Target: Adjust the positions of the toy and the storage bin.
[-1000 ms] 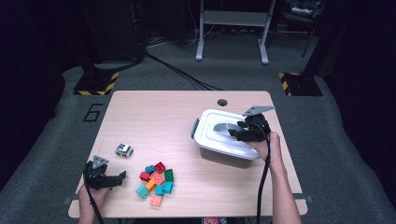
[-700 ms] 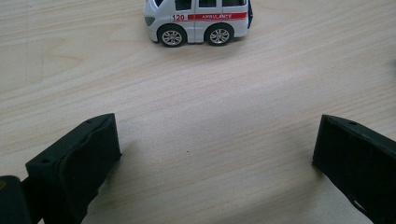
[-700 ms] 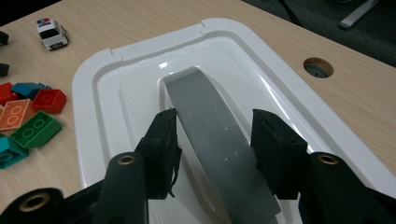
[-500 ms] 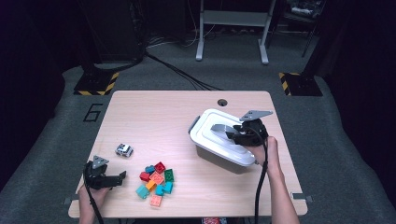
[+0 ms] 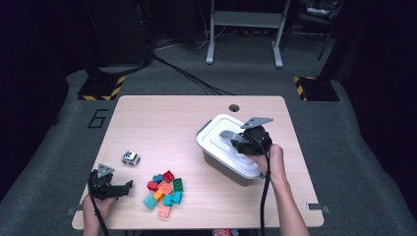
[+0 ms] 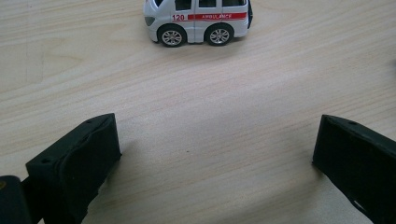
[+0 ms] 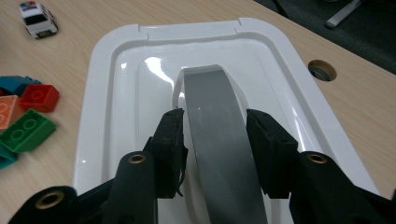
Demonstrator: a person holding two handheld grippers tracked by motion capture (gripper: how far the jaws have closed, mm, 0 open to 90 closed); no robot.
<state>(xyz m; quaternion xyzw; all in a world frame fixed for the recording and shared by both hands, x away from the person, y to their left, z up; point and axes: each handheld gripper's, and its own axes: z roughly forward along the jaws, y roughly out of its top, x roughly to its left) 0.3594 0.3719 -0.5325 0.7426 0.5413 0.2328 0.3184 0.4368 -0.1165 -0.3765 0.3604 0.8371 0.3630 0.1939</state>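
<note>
Scene: I run two hand-held tongs over a wooden desk (image 5: pixel 162 118), a white box (image 5: pixel 227 156) at my right and toys at my left.
Right tongs (image 7: pixel 215 135): clamped across the grey handle (image 7: pixel 219 140) set in the box's white lid (image 7: pixel 126 93); the jaws have just been closing, and both pads sit against the handle's edges.
Left tongs (image 6: pixel 215 158): apart and holding nothing, low over bare wood, with a toy ambulance (image 6: pixel 198 21) a little way ahead of them.
The box: on the right half of the desk, turned at an angle to its edges, lid in place.
Nearby: a heap of coloured bricks (image 5: pixel 164 191) between the two hands, well clear of the box.
Step in hand, as I judge it: taking the lid off by its handle.
How I'd do it well: keep the squeeze firm and centred on the handle so the smooth strap does not slide through the pads; lift straight up and level, since a tilted pull could jam one lip of the lid against the tub.
Watch for: the tub rising with the lid; if it does, I'd bring the left tongs over to steady its rim.
Set-down: I'd pick bare wood away from the bricks.
</note>
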